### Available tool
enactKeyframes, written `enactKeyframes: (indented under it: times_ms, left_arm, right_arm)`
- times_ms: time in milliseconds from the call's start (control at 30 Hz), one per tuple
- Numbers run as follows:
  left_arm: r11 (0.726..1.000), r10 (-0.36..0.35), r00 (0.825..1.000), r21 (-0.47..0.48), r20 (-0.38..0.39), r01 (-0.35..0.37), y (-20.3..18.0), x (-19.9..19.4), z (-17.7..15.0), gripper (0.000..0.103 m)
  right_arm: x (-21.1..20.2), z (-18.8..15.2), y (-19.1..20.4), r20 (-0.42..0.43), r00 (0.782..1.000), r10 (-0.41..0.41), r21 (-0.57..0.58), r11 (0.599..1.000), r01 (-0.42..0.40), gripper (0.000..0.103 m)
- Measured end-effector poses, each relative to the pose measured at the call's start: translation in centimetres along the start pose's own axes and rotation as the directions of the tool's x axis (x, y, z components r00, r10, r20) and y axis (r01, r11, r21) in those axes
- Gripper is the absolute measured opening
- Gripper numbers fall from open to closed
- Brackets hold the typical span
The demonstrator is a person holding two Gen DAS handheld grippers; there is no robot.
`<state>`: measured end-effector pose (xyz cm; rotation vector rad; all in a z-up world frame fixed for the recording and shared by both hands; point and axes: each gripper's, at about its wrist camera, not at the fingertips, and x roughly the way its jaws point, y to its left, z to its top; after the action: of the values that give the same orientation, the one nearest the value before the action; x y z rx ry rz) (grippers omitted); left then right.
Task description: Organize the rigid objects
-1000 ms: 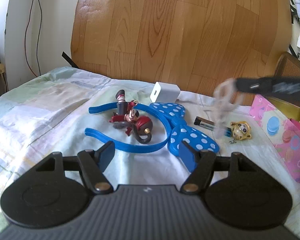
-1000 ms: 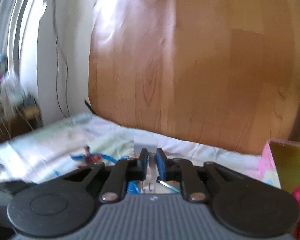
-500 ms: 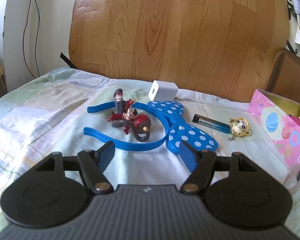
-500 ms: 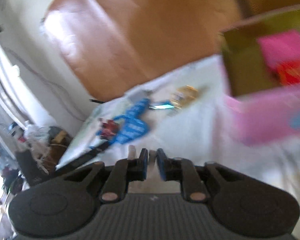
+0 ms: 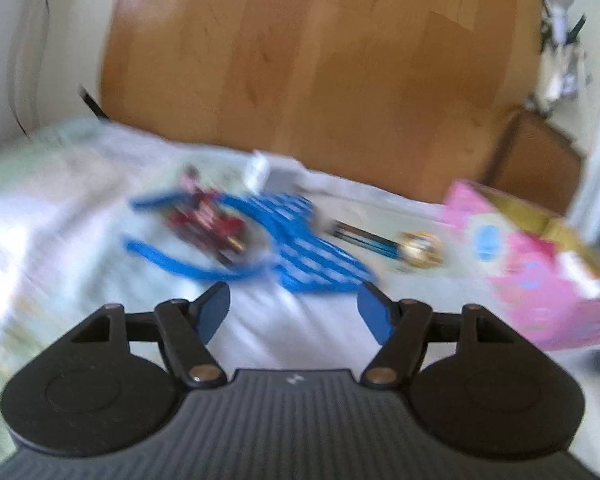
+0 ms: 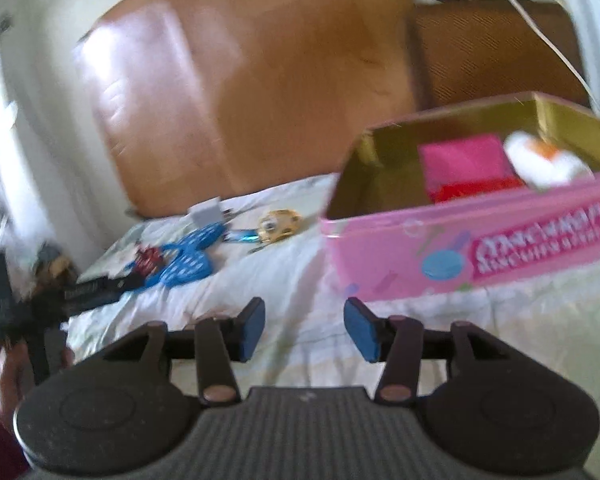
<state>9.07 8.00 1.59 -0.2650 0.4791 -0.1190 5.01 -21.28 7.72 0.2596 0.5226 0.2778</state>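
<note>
Right gripper (image 6: 305, 330): jaws are opening, nothing between the pads now. A second ago they were shut tight on a pale ring-shaped piece; that piece is gone from the gripper. Can't pick it out for sure in the blur, but a white-and-orange thing (image 6: 544, 160) sits inside the pink box (image 6: 460, 256), so my read is the drop just went in there. The gripper now sits low over the bedsheet (image 6: 292, 280), just in front of the box's near wall.

Left gripper (image 5: 294, 310): open wide, holding nothing, same as a second ago. It hovers over the bed near its front edge and points at the pile.

Still loose mid-bed:
- blue headband (image 5: 300, 248) with polka-dot bow
- red figurine (image 5: 208, 220), lying inside the headband's loop
- white charger (image 5: 276, 172), toward the headboard edge
- dark pen-like stick (image 5: 364, 238)
- gold charm (image 5: 420, 250), touching the stick's end, nearest the box

Box sits at the bed's right side, lid off, already holding pink and red items.

Judgement: one item done, five left. Left view is motion-blurred, so fine positions are rough.
</note>
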Motion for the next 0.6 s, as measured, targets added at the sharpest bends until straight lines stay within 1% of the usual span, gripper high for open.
enactKeyframes:
  times_ms: [33, 67, 167, 200, 267, 367, 433, 500, 600]
  left_arm:
    - [0.998, -0.052, 0.999, -0.021, -0.011, 0.052, -0.2, -0.4, -0.2, 0.072]
    - [0.995, -0.104, 0.994, -0.016, -0.016, 0.103, -0.7, -1.0, -0.4, 0.072]
    - [0.981, -0.169, 0.985, 0.096, -0.018, 0.17, -3.0, -2.4, -1.0, 0.072]
    - [0.974, -0.189, 0.981, 0.122, -0.03, 0.192, -3.8, -2.6, -1.1, 0.072]
    - [0.962, -0.231, 0.971, 0.138, -0.062, 0.237, -4.7, -2.8, -1.3, 0.072]
    - [0.951, -0.256, 0.959, 0.148, -0.122, 0.273, -5.7, -2.0, -1.7, 0.072]
    - [0.945, -0.254, 0.953, 0.166, -0.166, 0.281, -6.4, -1.1, -2.1, 0.072]
    - [0.942, -0.246, 0.949, 0.182, -0.197, 0.282, -6.8, -0.2, -2.5, 0.072]
    - [0.934, -0.256, 0.942, 0.194, -0.217, 0.299, -7.0, 0.2, -2.9, 0.072]
  right_arm:
    - [0.0, -0.1, 0.7, 0.003, 1.0, 0.009, -0.053, 0.999, -0.009, 0.046]
    - [0.1, -0.2, 1.4, 0.001, 1.0, 0.019, -0.097, 0.995, -0.019, 0.047]
    - [0.9, -0.5, 3.4, -0.032, 0.998, 0.056, -0.21, 0.976, -0.062, 0.051]
    - [1.3, -0.6, 3.9, -0.046, 0.997, 0.062, -0.241, 0.968, -0.071, 0.052]
    - [2.2, -0.7, 5.0, -0.078, 0.995, 0.066, -0.308, 0.947, -0.087, 0.054]
    - [3.3, -1.2, 6.3, -0.118, 0.991, 0.065, -0.409, 0.906, -0.108, 0.058]
    - [3.8, -1.4, 6.8, -0.132, 0.989, 0.064, -0.451, 0.885, -0.117, 0.061]
    - [4.3, -1.3, 6.7, -0.14, 0.988, 0.07, -0.466, 0.876, -0.128, 0.066]
    - [5.4, -0.8, 6.3, -0.176, 0.981, 0.076, -0.471, 0.869, -0.152, 0.067]
